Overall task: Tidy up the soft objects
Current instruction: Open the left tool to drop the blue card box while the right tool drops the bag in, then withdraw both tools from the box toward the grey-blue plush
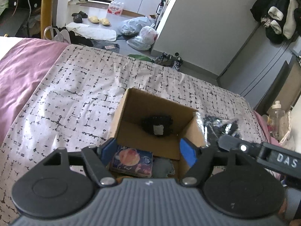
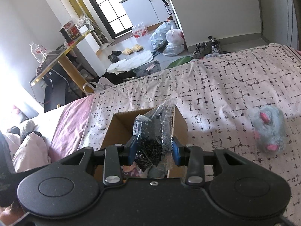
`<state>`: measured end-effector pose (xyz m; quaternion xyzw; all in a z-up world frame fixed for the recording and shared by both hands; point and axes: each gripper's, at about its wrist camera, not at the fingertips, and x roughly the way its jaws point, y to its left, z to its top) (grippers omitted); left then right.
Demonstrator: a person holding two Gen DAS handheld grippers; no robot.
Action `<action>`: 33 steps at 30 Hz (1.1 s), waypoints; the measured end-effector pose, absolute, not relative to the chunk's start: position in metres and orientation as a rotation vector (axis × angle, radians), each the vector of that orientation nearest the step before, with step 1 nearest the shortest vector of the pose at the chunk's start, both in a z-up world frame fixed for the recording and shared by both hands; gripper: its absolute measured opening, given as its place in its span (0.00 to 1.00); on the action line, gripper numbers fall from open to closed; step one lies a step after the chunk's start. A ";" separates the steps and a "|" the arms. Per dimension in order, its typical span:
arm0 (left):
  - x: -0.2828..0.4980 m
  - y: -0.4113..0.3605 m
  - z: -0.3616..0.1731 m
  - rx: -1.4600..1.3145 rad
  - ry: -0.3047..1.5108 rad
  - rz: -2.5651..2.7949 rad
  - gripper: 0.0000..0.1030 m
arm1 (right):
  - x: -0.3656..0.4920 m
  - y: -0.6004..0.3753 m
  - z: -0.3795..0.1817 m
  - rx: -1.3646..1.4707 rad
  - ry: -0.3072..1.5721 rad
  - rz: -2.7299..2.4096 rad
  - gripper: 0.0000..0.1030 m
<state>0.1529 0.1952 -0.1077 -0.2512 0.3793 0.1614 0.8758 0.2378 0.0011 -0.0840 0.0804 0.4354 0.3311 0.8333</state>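
Observation:
An open cardboard box stands on the bed with the patterned cover. Inside lie a black knitted item, a colourful packet and a grey soft item. My left gripper is open and empty, just above the box's near side. My right gripper is shut on a clear plastic bag holding a black soft item, held over the box; the bag also shows in the left wrist view. A grey plush toy with pink feet lies on the bed to the right.
The bed cover spreads left and far of the box, with a pink sheet at the left. Past the bed's edge the floor holds plastic bags, slippers and shoes. Pillows lie at the left.

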 end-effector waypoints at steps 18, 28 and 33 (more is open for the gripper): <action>0.147 0.176 -0.089 -0.459 0.732 0.344 1.00 | 0.232 -0.052 -0.073 0.131 0.868 0.665 0.93; 0.140 0.146 -0.078 -0.456 0.706 0.252 1.00 | 0.227 -0.103 -0.077 0.123 0.864 0.656 1.00; 0.136 0.125 -0.084 -0.449 0.755 0.192 1.00 | 0.222 -0.125 -0.075 0.114 0.863 0.661 1.00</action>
